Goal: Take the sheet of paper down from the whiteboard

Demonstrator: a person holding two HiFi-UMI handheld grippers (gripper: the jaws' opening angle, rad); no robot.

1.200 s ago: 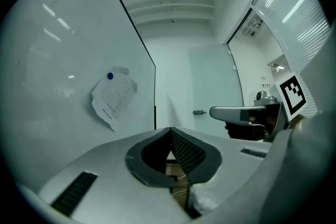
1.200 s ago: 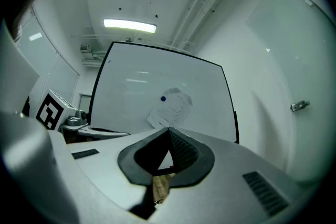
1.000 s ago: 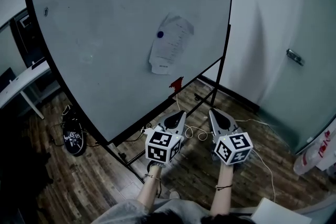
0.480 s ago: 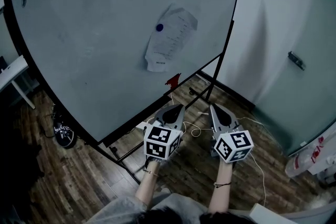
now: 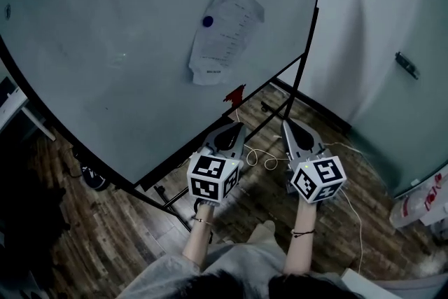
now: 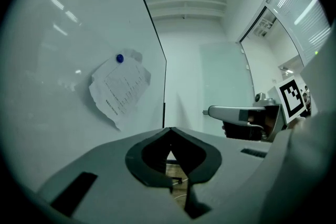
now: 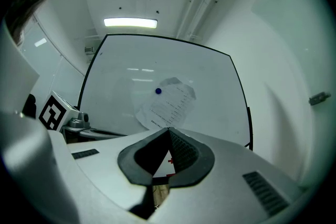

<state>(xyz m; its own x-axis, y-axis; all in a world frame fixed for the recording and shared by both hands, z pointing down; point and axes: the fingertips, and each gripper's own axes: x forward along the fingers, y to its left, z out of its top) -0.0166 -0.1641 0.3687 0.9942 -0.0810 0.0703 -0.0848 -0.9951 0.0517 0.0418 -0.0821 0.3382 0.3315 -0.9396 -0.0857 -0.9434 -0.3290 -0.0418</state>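
Barely started. Crumpled white printed sheet of paper (image 5: 225, 38) hangs on large pale whiteboard (image 5: 105, 45), pinned under round blue magnet (image 5: 207, 22). Your left gripper (image 5: 238, 127) and right gripper (image 5: 287, 124) both closed, empty, well below sheet. Reach, grab, pull-down all left.

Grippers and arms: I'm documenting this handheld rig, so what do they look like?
Both the left gripper and right gripper are pale grey wedges tapering to dark-lined jaws, each carrying a white cube with black square markers. Forearms are bare, a thin band on each wrist; the top is grey.
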